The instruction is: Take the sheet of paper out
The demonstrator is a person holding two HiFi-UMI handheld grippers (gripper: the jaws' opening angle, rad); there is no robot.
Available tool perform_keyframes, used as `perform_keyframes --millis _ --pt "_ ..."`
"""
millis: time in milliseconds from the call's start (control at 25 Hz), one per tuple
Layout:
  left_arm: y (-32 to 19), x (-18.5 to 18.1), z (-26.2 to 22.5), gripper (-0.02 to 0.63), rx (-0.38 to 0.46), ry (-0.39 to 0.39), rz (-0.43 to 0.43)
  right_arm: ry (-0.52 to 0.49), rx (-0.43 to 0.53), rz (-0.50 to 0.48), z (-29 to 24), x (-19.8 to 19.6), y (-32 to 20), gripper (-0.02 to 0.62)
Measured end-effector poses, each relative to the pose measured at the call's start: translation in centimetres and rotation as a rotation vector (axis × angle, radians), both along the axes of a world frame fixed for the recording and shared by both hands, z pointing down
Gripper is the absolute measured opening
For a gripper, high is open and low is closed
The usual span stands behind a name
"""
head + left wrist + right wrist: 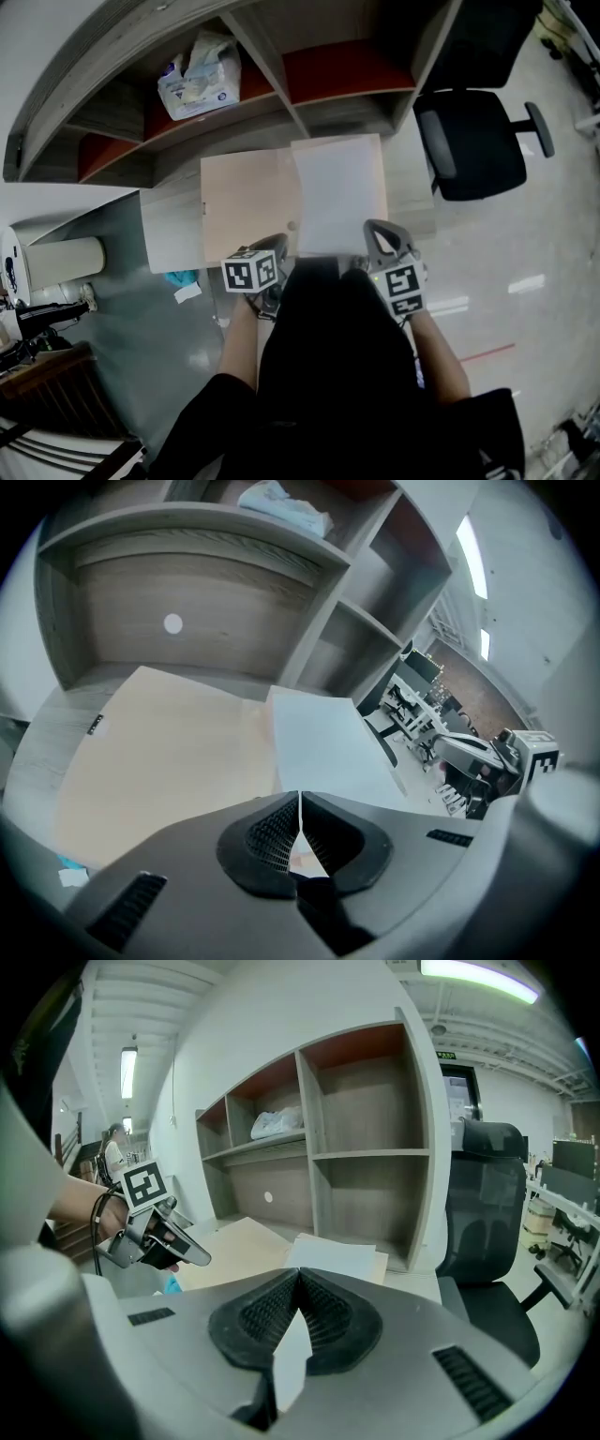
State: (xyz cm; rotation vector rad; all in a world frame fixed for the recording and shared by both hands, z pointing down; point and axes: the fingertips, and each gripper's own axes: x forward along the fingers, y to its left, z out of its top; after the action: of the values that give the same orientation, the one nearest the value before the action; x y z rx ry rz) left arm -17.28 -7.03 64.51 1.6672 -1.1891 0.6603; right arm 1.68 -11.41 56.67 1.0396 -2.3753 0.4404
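Observation:
A white sheet of paper (337, 192) lies partly over a beige folder (246, 216) on the desk below the shelves. My left gripper (281, 246) is at the sheet's near left corner, beside the folder's edge. Its jaws are shut, and a thin white edge shows between the pads (272, 832). My right gripper (371, 232) is at the sheet's near right corner, shut on the paper. White paper (291, 1363) runs down between that gripper's pads. In the left gripper view the sheet (328, 747) stretches ahead to the right and the folder (169, 752) to the left.
A wooden shelf unit (281, 84) stands behind the desk, with a plastic-wrapped pack (199, 77) in one compartment. A black office chair (478, 141) is at the right. A white roll (61, 262) and a teal scrap (181, 277) lie at the left.

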Motion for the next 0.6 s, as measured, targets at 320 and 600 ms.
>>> perform_keyframes --millis 320,600 --pt "-1.5 -0.2 2.3 0.046 -0.053 0.009 0.086 0.026 -0.013 0.004 0.3 -1.3 -1.9 0.017" --pt "-1.6 0.1 4.5 0.048 -0.159 0.086 0.096 0.041 -0.040 0.023 1.1 -1.7 -2.8 0.017"
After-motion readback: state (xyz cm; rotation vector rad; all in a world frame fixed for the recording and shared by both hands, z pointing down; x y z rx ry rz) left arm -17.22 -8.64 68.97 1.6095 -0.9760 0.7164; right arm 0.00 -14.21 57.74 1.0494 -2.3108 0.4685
